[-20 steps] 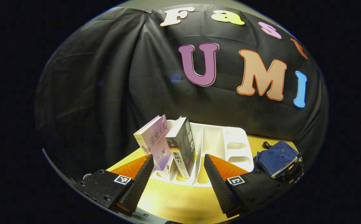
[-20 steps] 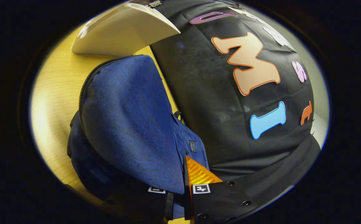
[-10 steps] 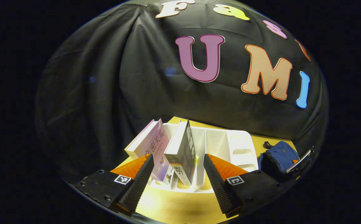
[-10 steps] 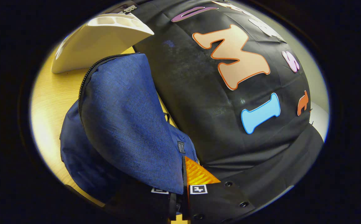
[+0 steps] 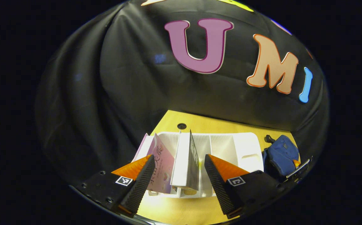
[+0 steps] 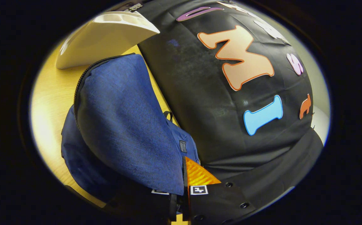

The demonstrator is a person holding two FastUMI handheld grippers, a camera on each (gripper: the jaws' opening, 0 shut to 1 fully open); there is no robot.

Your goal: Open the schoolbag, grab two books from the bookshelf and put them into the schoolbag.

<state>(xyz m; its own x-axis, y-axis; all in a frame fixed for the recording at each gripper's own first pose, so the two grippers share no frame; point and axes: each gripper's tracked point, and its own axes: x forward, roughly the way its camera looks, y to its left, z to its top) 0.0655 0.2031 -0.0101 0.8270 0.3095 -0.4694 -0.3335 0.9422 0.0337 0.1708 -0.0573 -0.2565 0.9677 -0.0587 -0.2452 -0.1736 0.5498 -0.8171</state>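
Here the left gripper (image 5: pixel 179 175) is held above the near edge of the white bookshelf (image 5: pixel 243 147), looking down and forward over it. Its two fingers stand wide apart and hold nothing; between them, just ahead, is the dark book (image 5: pixel 187 164) with its white page edge turned to the camera. The pink book (image 5: pixel 160 167) leans just beyond the tip of the left finger, touching the dark one or nearly so, I cannot tell which.

The right gripper (image 6: pixel 181 187) is held low at the schoolbag (image 6: pixel 127 125). Its fingers are pressed together on the blue fabric flap of the bag, which is lifted up and covers the left finger. From the left gripper view, this gripper and the schoolbag (image 5: pixel 280 154) are seen far to the right, beside the shelf's end.

The wooden table (image 5: pixel 209 123) is yellow and has one small round hole (image 5: pixel 181 126) behind the shelf. A black cloth wall closes the booth behind the table.

I count two books, both standing in the shelf's left compartments, one bookshelf, one schoolbag. In the right gripper view the bookshelf (image 6: pixel 106 37) lies beyond the bag, to the upper left.
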